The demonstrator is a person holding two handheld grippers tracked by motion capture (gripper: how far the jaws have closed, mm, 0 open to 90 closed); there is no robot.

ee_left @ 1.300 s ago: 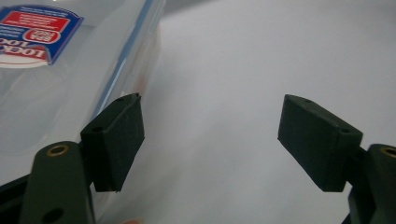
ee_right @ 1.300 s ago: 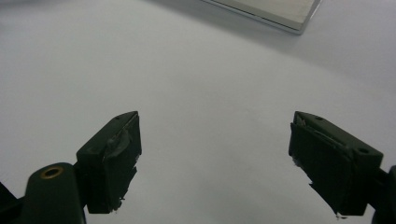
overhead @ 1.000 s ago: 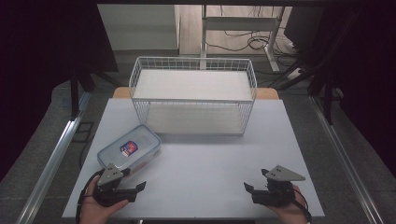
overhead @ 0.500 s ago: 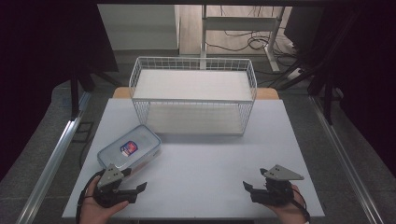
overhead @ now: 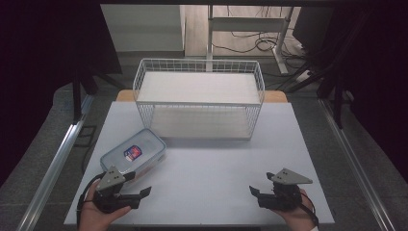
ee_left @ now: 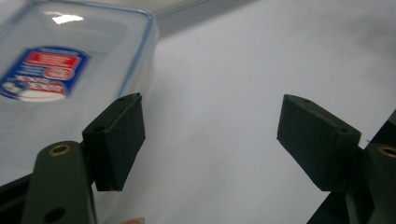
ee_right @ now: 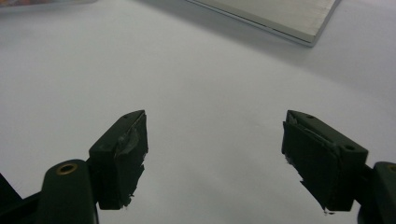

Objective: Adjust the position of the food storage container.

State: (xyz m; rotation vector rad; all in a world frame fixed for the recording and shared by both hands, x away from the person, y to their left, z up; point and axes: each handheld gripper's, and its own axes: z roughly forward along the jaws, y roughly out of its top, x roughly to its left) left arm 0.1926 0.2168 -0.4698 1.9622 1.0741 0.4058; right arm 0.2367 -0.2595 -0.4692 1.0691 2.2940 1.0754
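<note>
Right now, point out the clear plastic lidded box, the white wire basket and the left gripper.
clear plastic lidded box (overhead: 133, 155): high view, on its lid by the label.
white wire basket (overhead: 199, 103): high view, on its front rim.
left gripper (ee_left: 210, 135): left gripper view, midway between its open fingertips.

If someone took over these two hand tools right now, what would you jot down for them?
Left gripper: open, holding nothing, beside the near end of the lidded plastic container.
Right gripper: open, empty, at the table's near right.
Wire basket: at the table's far side, nothing in it.
Done: nothing grasped yet.
Left: probably gripping the container, perhaps moving it into the basket.
</note>
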